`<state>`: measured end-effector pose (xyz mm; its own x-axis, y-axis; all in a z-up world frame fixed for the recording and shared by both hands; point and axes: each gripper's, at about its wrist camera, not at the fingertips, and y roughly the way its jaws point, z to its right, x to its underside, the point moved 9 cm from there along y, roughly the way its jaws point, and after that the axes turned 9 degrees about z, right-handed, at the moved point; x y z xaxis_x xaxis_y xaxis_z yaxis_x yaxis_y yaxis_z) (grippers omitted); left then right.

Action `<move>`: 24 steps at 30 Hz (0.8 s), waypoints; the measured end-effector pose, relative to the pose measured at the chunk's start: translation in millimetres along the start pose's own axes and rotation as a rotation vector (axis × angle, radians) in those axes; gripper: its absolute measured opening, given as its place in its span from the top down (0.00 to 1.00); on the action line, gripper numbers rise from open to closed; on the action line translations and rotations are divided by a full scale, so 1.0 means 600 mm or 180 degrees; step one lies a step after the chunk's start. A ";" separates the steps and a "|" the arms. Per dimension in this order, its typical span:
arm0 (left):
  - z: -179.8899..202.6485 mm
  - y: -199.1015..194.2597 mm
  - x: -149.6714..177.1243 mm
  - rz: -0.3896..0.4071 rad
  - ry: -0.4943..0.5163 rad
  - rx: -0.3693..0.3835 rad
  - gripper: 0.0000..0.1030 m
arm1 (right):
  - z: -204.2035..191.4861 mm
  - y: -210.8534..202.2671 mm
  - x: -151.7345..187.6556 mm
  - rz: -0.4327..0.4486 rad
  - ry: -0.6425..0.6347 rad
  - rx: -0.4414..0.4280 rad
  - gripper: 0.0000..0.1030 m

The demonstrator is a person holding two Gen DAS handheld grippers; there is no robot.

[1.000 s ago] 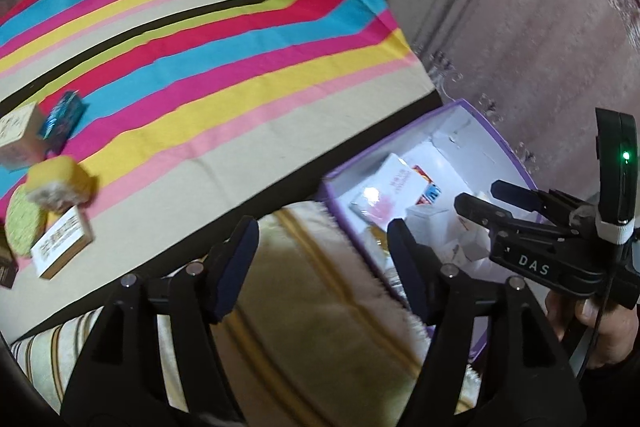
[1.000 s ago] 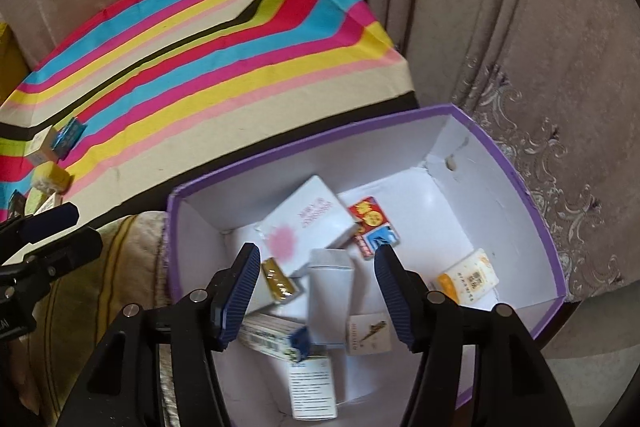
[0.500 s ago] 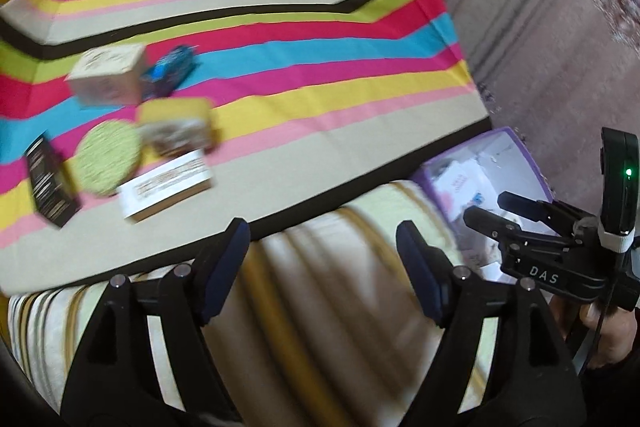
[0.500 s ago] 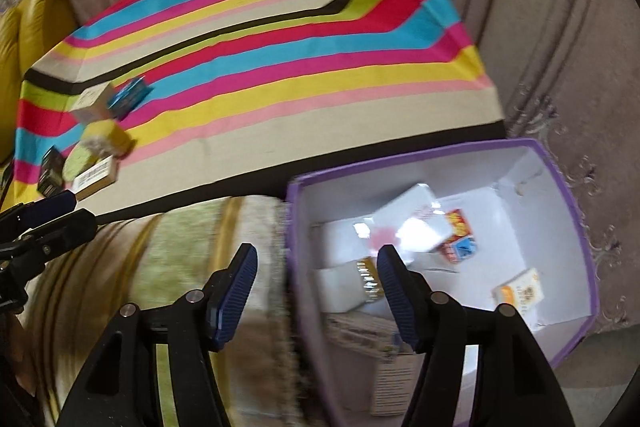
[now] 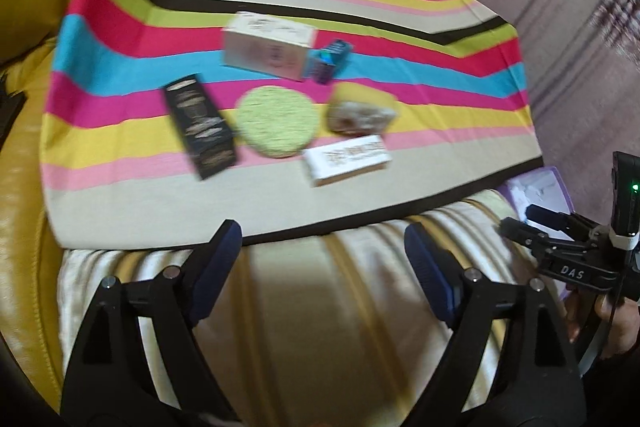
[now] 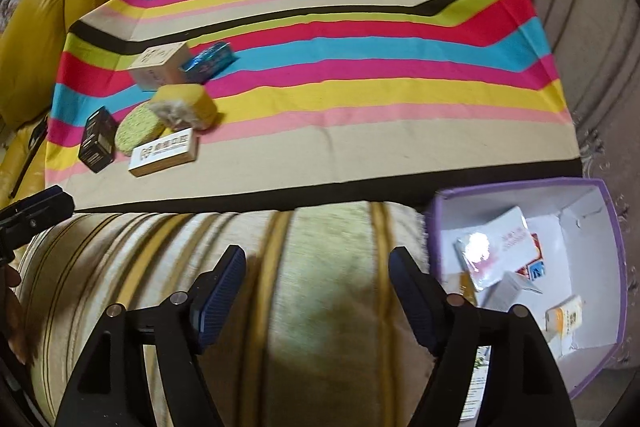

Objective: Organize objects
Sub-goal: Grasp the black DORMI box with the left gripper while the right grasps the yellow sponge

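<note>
Hovering over a cream striped cushion (image 5: 320, 307), the left gripper (image 5: 322, 259) has its jaws apart and nothing between them. Right gripper (image 6: 314, 287) likewise: jaws spread, empty, above the same cushion just beside the purple box (image 6: 612, 267).

Six loose items remain on the striped cloth (image 5: 400, 171), clustered toward its left half and near edge:
- white flat carton (image 5: 347, 159), closest to the near edge, lying flat.
- black carton (image 5: 200, 126), left of the cluster, lying flat and angled.
- green round pad (image 5: 275, 121), between black carton and white carton.
- yellow sponge-like block (image 5: 362, 111) with a crinkly wrapper on its face, just behind the white carton.
- beige box (image 5: 267, 46), the largest, farther back.
- small blue box (image 5: 330, 61), touching or just beside the beige box's right end; cannot tell which.

Purple box sits off the cloth's near right corner and already holds several cartons and packets.

Handling judgement: cartons look light, stiff-walled but crushable, probably glossy, so a moderate squeeze across the short width at mid-length should hold. White flat carton is the easiest reach; it lies low, so fingers must straddle its long sides right down at the cloth. Pad and sponge block look soft and will compress, so pinch deeper. The cloth may drag or wrinkle under a low approach. The left camera's view is blurred, so fine print and exact edges are unreadable.
</note>
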<state>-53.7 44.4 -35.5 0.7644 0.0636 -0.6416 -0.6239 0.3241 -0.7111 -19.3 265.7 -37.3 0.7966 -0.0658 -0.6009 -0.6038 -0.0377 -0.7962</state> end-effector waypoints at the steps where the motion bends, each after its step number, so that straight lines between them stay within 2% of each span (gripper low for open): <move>1: -0.011 -0.002 0.000 0.0005 -0.0027 -0.0020 0.17 | -0.007 0.002 -0.001 -0.0003 -0.0019 -0.0007 0.27; 4: -0.046 -0.008 -0.003 0.0024 -0.0081 -0.0055 0.16 | -0.025 0.004 -0.005 -0.0008 -0.0088 -0.0033 0.25; 7: -0.068 -0.011 -0.007 0.0012 -0.0059 0.0008 0.15 | -0.041 0.007 -0.007 -0.0026 -0.0156 -0.0061 0.25; 14: -0.114 0.002 -0.029 -0.0083 0.0143 0.0059 0.03 | -0.075 0.015 -0.014 -0.0046 -0.0236 -0.0130 0.24; 18: -0.133 0.020 -0.057 -0.0100 0.0395 0.0040 0.01 | -0.093 0.021 -0.019 -0.0051 -0.0233 -0.0187 0.22; 24: -0.134 0.060 -0.081 -0.0322 0.0890 0.0116 0.01 | -0.120 0.034 -0.037 -0.0046 -0.0175 -0.0286 0.19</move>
<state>-126.2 -22.8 -52.7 0.7447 -0.2316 -0.6259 -0.5367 0.3495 -0.7679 -51.4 194.7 -35.6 0.8041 -0.0100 -0.5944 -0.5906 -0.1277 -0.7968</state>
